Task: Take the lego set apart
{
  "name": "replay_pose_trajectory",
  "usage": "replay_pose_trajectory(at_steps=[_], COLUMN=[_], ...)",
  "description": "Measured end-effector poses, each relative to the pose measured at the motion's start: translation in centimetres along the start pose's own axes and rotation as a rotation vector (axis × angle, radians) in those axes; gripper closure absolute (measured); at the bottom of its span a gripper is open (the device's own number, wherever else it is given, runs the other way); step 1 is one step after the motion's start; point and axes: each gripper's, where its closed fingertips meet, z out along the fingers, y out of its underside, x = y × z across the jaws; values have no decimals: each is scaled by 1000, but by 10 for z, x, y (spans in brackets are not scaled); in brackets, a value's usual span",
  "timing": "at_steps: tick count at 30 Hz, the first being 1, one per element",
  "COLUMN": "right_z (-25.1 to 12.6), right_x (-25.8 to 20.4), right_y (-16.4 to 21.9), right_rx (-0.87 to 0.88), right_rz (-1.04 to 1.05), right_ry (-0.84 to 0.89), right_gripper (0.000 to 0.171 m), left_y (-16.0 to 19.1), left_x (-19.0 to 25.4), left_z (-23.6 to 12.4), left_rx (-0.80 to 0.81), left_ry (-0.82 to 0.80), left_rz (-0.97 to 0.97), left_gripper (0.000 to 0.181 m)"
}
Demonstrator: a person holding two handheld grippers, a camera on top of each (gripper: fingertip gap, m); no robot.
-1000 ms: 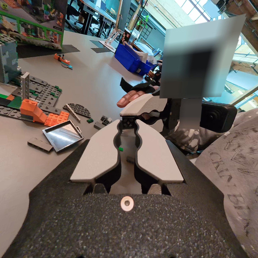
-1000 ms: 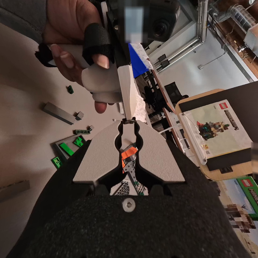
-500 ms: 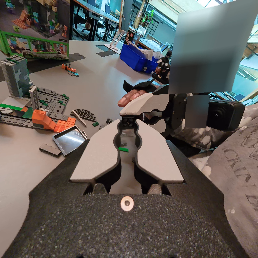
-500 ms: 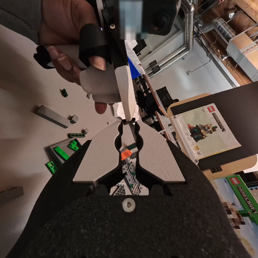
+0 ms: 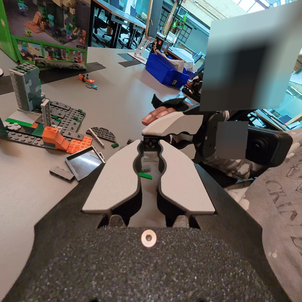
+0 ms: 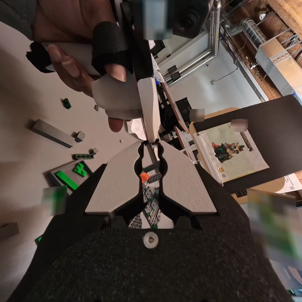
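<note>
Right wrist view: grey tray (image 6: 54,175) with green plates (image 6: 67,180) inside; both grippers' fingers seemingly clenched on one small dark piece (image 5: 150,144).

Daylight from tall windows (image 5: 179,31) at the upper right makes the left wrist view bright and even, with soft shadows on the pale surface (image 5: 114,91) and a white glare on a dark shiny tray (image 5: 85,161). The right wrist view is dimmer and warmer. Both views bend strongly at the edges, and the right one smears with motion blur toward its borders.
</note>
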Motion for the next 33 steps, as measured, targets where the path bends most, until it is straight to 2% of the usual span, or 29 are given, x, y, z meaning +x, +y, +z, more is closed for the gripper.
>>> replay_pose_trajectory(at_steps=[9,28,29,30,31,33], right_z=[4,6,6,4,1,0], right_x=[0,-7,-6,-6,-3,1], right_y=[10,16,26,37,41,22], right_rx=[-52,-28,-75,-101,-92,-36], right_rz=[-13,2,-6,-5,29,63], right_ry=[13,-49,-49,-44,-42,-31], right_gripper=[156,157,171,171,171,171], left_y=[-1,4,-6,-22,-27,-14], left_x=[-9,-10,-6,-12,-17,-19], left_z=[4,2,-5,-20,-34,-33], left_rx=[16,1,67,156,181,77], left_ry=[-30,11,47,32,-4,-84], left_rz=[-91,-171,-176,-202,-184,-72], left_gripper=[165,166,181,181,181,181])
